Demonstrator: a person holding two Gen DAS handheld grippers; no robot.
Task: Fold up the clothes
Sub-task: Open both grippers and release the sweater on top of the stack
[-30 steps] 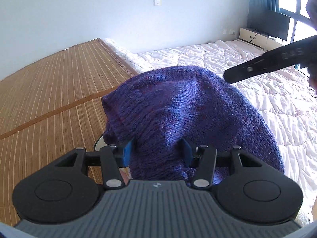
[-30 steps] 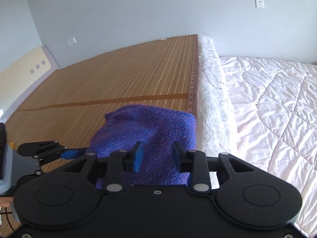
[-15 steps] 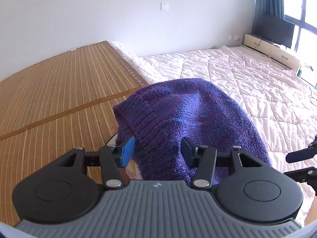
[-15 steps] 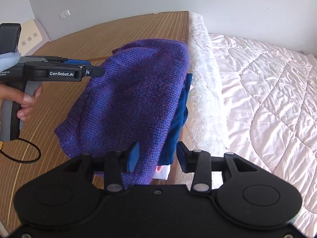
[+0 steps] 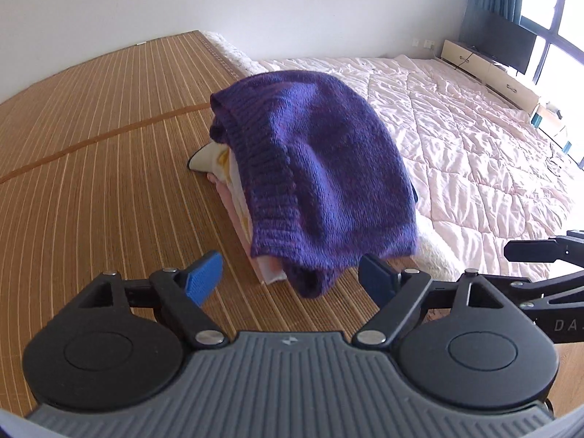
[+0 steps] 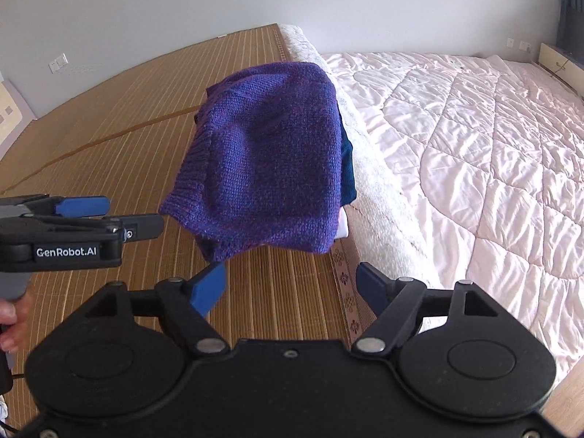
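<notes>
Left wrist view sits low behind the left gripper (image 5: 290, 279), looking forward over the mat (image 5: 91, 153), sweater (image 5: 321, 168) close ahead, right wrist view behind the right gripper (image 6: 292, 284), same way, both share sweater (image 6: 266, 168), mat (image 6: 109, 135), bed (image 6: 456, 138).

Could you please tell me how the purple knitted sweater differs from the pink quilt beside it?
The purple knitted sweater is dark, coarse-knit and folded into a compact bundle atop a clothes pile on the bamboo mat; the pink quilt is pale, smooth, diamond-stitched and spread out wide. Both are soft textiles, untouched by either gripper.
</notes>
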